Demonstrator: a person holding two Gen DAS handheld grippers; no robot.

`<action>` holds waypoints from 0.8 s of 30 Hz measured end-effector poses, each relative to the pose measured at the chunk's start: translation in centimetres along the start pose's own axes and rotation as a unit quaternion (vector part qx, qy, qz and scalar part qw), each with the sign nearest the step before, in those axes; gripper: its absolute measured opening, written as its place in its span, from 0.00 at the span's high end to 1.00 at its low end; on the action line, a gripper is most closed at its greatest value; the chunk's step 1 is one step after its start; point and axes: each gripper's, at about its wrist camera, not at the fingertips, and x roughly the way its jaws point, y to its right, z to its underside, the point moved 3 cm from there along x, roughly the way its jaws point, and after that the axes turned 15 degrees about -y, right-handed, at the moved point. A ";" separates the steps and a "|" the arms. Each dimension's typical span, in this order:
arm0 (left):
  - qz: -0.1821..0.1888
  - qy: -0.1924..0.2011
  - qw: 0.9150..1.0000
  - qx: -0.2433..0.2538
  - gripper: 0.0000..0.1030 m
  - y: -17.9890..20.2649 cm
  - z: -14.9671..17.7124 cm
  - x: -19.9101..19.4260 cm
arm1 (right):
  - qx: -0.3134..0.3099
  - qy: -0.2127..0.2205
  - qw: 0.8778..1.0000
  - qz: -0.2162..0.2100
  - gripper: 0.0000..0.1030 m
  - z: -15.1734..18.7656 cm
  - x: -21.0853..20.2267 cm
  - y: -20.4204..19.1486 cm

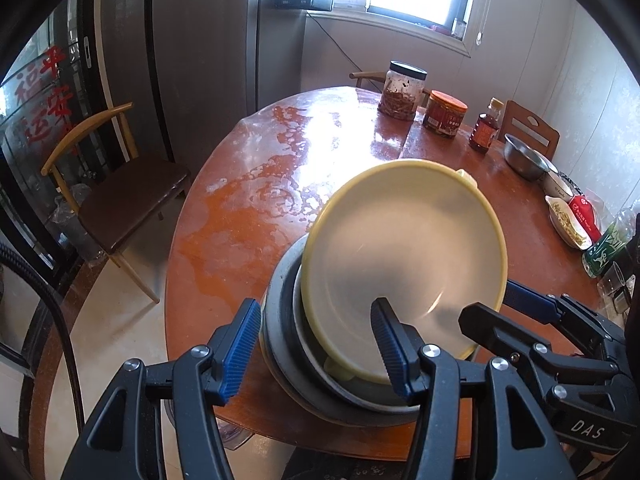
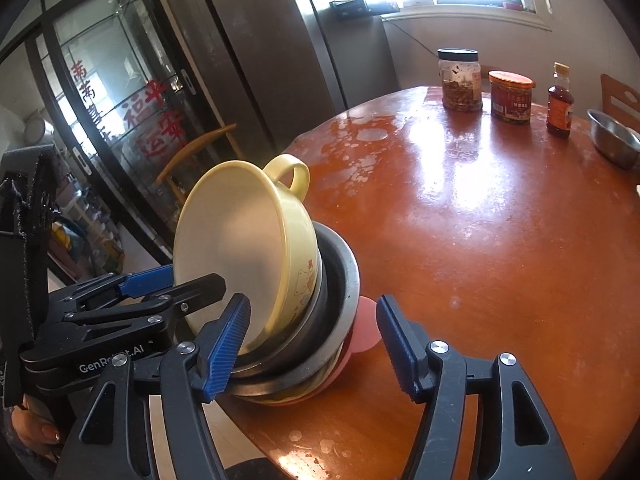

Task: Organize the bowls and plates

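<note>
A pale yellow bowl [image 1: 400,248] [image 2: 232,232] with loop handles leans steeply inside a stack of grey metal bowls [image 1: 280,340] [image 2: 340,272] near the round table's front edge. Something pink [image 2: 366,324] shows under the stack. My left gripper [image 1: 316,302] [image 2: 198,276] straddles the stack's left side. One of its fingers is against the outer metal wall and the other is inside the yellow bowl, shut on them. My right gripper [image 2: 314,298] [image 1: 486,302] straddles the right side and is open. One finger is inside the yellow bowl, the other stands clear of the pink piece.
At the far side of the brown table [image 2: 480,240] stand a dark-lidded jar [image 2: 460,80], an orange-lidded jar [image 2: 510,98] and a small bottle [image 2: 560,100], with a steel bowl [image 2: 616,142] to their right. Food dishes [image 1: 568,220] line the right edge. A chair [image 1: 132,200] stands left of the table.
</note>
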 end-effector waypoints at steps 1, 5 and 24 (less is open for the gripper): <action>0.000 0.002 1.000 0.000 0.44 -0.1 0.0 -0.2 | 0.000 0.002 1.000 0.000 0.35 0.0 -0.2 0.1; -0.009 0.012 1.000 -0.009 0.44 -0.5 0.2 -1.1 | 0.001 0.010 1.000 0.004 0.34 0.3 -1.0 0.2; -0.047 0.044 0.996 -0.069 0.43 -6.6 2.1 -4.1 | 0.029 0.033 0.998 0.034 0.30 1.4 -3.0 2.5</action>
